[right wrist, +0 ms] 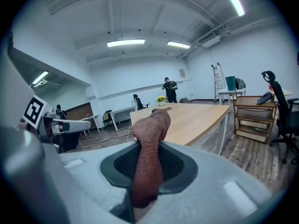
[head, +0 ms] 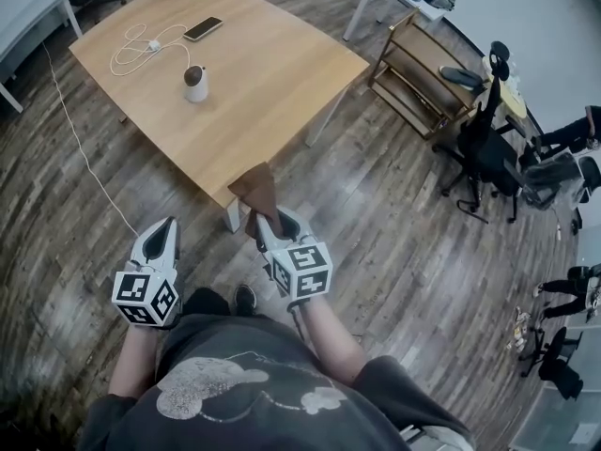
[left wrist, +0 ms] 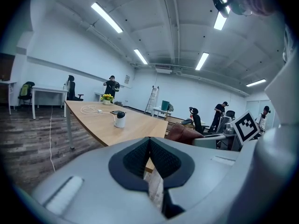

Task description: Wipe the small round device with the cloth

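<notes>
Right tool (head: 267, 220) pinching cloth (head: 255, 188), device (head: 195, 83) well apart

The head view looks steeply down; both gripper views look level, sharing the table (head: 272, 73) ahead.

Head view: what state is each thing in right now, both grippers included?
Left gripper: shut, empty.
Right gripper: shut on the cloth.
Cloth: pinched, bunched, sticking out of the gripper.
Small round device: upright on the table, untouched.
Phone: lying flat on the table.
Cable: loosely coiled.
</notes>
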The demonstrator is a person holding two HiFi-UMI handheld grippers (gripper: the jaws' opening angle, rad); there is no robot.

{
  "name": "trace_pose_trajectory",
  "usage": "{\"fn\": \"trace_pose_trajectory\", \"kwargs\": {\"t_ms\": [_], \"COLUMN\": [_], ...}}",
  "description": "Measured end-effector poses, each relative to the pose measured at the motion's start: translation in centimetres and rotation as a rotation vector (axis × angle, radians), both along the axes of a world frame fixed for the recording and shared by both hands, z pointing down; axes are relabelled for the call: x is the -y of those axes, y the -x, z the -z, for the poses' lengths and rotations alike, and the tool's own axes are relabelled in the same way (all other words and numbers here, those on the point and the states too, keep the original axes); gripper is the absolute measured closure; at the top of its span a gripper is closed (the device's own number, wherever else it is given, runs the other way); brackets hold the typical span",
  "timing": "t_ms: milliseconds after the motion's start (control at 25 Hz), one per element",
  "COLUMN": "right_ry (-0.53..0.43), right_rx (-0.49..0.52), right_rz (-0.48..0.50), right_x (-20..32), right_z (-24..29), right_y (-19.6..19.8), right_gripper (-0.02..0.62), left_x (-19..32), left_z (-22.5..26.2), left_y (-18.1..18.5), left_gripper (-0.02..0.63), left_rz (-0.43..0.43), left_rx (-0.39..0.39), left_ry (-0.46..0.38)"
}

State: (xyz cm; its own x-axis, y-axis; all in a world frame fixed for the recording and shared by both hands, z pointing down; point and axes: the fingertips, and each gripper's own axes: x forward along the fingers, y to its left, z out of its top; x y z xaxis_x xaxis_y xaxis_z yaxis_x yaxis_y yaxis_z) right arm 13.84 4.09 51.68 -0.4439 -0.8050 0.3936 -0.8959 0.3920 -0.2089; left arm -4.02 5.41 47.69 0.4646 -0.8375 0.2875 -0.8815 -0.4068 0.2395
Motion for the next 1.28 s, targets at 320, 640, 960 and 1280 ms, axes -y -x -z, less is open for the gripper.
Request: {"fn": "trace_pose_trajectory", "kwargs": {"t_ms": [320,640,960,1280], "right_ry": [0.003,0.021,0.018,0.036], "right_rx": [-0.037,-0.081,-0.1,-0.088], "right_rz": [-0.007,0.038,0.03,0.013], "right_x": [-1.2,-3.6,-3.9,-3.7], "right_z": [1.0,1.1,1.7,1.1], "right_y": [1.8,5.3,6.3,6.2], "right_gripper": [0.523,0.525,0.525,0.525], "left_x": [-0.5,-2.2,-2.6,-2.6], "left_z": [1.0,1.7,2.1,2.2], "left_y": [0.7,2.0,3.5,4.0], "left_gripper": [0.588,0.588,0.588,0.588], "left_rz": [-0.045,-0.104,-0.084,-0.077], "left_rx": [-0.042,-0.05,-0.078,-0.08], "left_ry": [-0.017,-0.034,-0.038,-0.042]}}
